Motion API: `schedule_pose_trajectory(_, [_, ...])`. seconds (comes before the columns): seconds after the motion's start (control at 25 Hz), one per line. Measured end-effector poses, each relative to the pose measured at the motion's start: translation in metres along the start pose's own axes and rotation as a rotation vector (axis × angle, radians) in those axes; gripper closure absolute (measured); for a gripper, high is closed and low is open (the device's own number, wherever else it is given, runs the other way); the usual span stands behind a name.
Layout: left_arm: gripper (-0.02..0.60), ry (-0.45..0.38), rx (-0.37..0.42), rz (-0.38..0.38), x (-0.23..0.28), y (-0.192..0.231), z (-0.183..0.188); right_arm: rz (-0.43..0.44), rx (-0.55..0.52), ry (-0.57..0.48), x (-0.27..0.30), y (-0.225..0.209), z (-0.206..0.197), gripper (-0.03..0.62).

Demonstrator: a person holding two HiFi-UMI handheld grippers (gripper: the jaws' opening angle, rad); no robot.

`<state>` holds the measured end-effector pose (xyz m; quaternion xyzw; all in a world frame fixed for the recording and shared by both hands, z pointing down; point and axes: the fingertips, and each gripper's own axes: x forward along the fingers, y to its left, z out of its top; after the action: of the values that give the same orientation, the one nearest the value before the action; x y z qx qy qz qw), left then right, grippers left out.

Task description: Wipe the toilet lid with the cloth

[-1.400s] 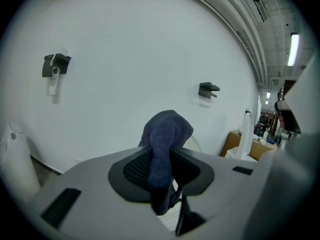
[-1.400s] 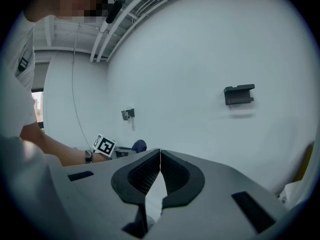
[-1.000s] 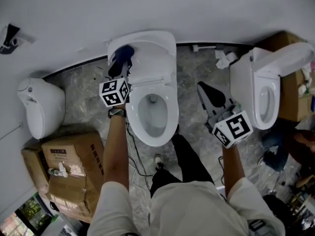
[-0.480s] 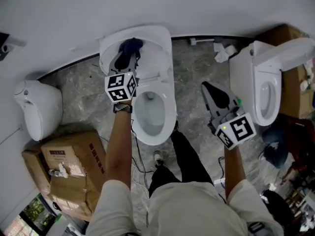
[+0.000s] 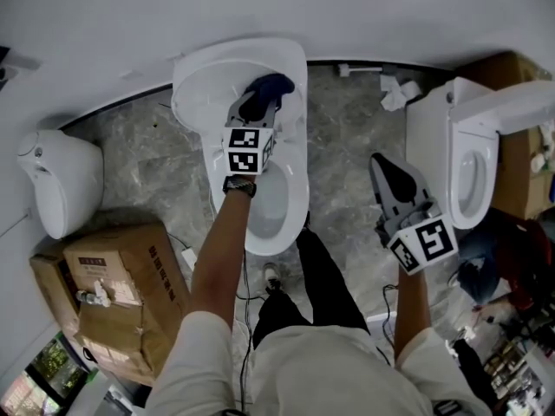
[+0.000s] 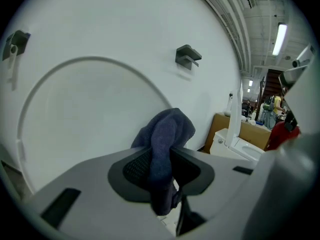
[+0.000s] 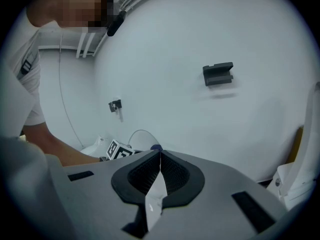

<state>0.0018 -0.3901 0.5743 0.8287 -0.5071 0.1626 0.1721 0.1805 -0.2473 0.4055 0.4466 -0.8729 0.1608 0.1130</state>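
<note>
Cloth (image 6: 166,143) is clenched in my left gripper (image 5: 258,104) before the raised toilet lid (image 5: 206,74); my right gripper (image 5: 387,170) is clenched, holding nothing.

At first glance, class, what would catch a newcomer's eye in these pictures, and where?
The dark blue cloth pinched in the left gripper stands out against the raised white toilet lid, top centre of the head view. The right gripper, shut and empty, hangs over the grey floor beside a second toilet at right.

Cloth (image 5: 270,85) partly behind left gripper (image 5: 253,107)
</note>
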Motion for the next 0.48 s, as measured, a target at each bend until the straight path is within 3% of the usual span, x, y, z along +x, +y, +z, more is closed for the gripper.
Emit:
schedule_pose_trajectory(0.2, [0.480, 0.013, -0.025, 0.038, -0.004, 0.017, -0.015, -0.003, -0.009, 0.006, 0.008, -0.003, -0.007, 0.565])
schedule_pose_trajectory(0.48, [0.480, 0.018, -0.052, 0.130, -0.034, 0.072, -0.024, 0.021, -0.020, 0.013, 0.030, 0.007, -0.007, 0.565])
